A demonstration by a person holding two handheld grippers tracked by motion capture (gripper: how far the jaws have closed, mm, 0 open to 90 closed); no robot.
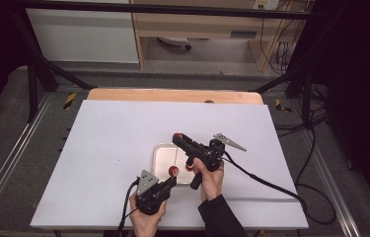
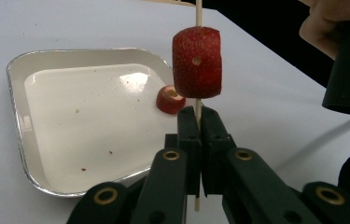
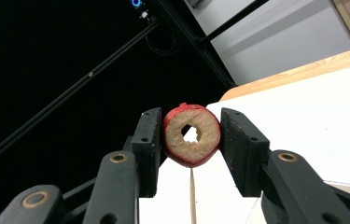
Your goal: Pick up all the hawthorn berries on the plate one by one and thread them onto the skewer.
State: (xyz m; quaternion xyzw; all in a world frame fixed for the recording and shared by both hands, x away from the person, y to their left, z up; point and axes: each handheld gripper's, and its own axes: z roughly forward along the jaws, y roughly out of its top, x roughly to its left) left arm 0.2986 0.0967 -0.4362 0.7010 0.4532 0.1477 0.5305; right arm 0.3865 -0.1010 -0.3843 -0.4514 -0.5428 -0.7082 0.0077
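Nearest the person, grips a thin wooden skewer low on its shaft with the left claw, jaws pinched fully together on the stick, stub poking out beneath. Holds it upright just off the near edge of the foil tray, apparently so the point faces up as a fixed post for loading. Carries one red strawberry-like chunk already threaded just above the jaws, which probably serve as a stop against sliding further down.

Further up the same stick, pinches a second piece, a cored slice with a red rim, between the pads of the right claw, jaws narrowed onto its sides, cut face and centre hole turned toward that camera. Poises it over the skewer's upper end, hole seemingly lined up with the stick, presumably to push it down on; cannot tell whether the tip has entered yet. Gripping by the sides leaves the hole free.

Beyond the threaded chunk, leaves one more red piece lying inside the tray by its right wall, likely next in line.

Rests the tray on the white surface, with a wooden edge along the far side
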